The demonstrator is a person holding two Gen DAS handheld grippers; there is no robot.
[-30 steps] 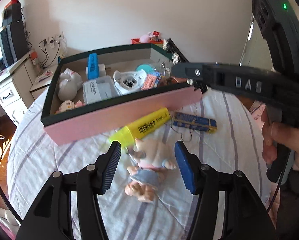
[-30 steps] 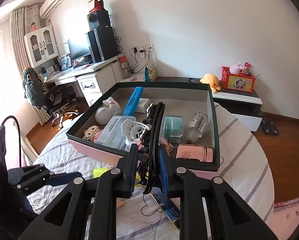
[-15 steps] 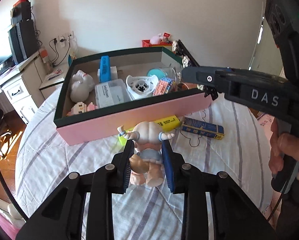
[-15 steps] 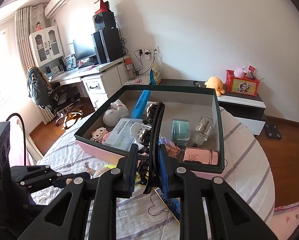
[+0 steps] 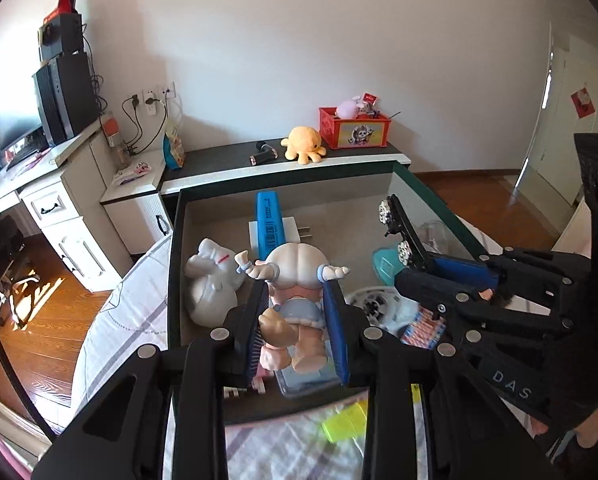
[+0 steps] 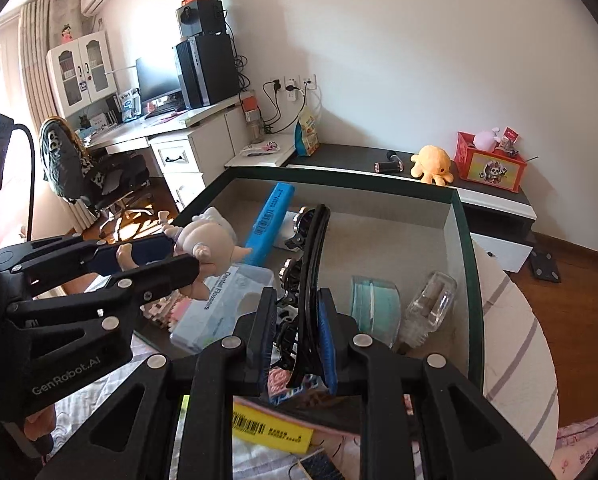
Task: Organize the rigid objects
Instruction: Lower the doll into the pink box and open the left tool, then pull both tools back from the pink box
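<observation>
Nearest, the left gripper (image 5: 295, 320) is clamped on a small pale plastic doll in a blue skirt (image 5: 293, 304), held head-down above the near end of a large open box with a dark green rim and pink outer wall (image 5: 171, 280). Beside it, the right gripper (image 6: 297, 336) pinches a black curved headband studded with jewelled discs (image 6: 313, 264), also over the box. Below the doll lie a clear flat plastic case (image 6: 223, 300), a white round figurine (image 5: 211, 284) and a long blue bar (image 5: 269, 222); farther right sit a teal lidded tub (image 6: 375, 304) and a clear bottle (image 6: 429, 304). On the striped bedsheet (image 5: 119, 320) a yellow highlighter (image 6: 273, 428) waits. Lowering the doll into a bare patch before letting go seems wisest, well apart from the headband
</observation>
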